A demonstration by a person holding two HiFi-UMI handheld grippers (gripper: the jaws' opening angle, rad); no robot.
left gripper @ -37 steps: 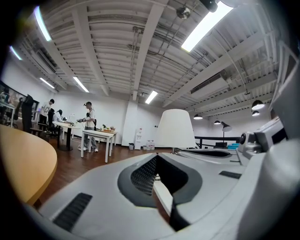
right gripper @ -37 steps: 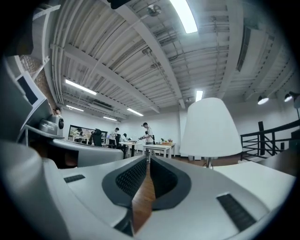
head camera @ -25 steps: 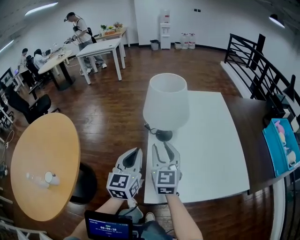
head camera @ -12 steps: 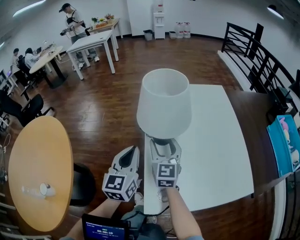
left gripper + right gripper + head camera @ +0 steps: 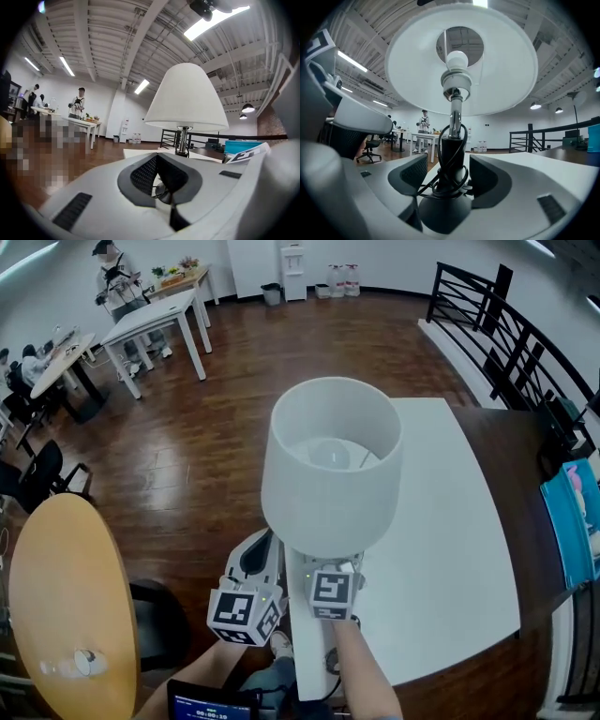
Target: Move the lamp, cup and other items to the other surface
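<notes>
The lamp (image 5: 331, 465) stands at the left edge of the white surface (image 5: 450, 549). There the right gripper (image 5: 450, 178) has its jaws spread either side of the black stem (image 5: 451, 145). They have just been opening and aren't pinching it. Just off that edge, the left gripper (image 5: 264, 547) has its jaws pressed together.

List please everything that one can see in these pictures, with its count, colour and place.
rectangular white table: one, white, centre right
table lamp with cone shade and black base: one, white and black, on the rectangular white table
round wooden table: one, light brown, lower left
small cup-like thing: one, white, on the round wooden table
teal box: one, teal, right edge
black metal railing: one, black, upper right
standing person: one, far upper left
left gripper: one, white, fingers together, beside the lamp
right gripper: one, white, fingers have just been opening, lamp's base between them
</notes>
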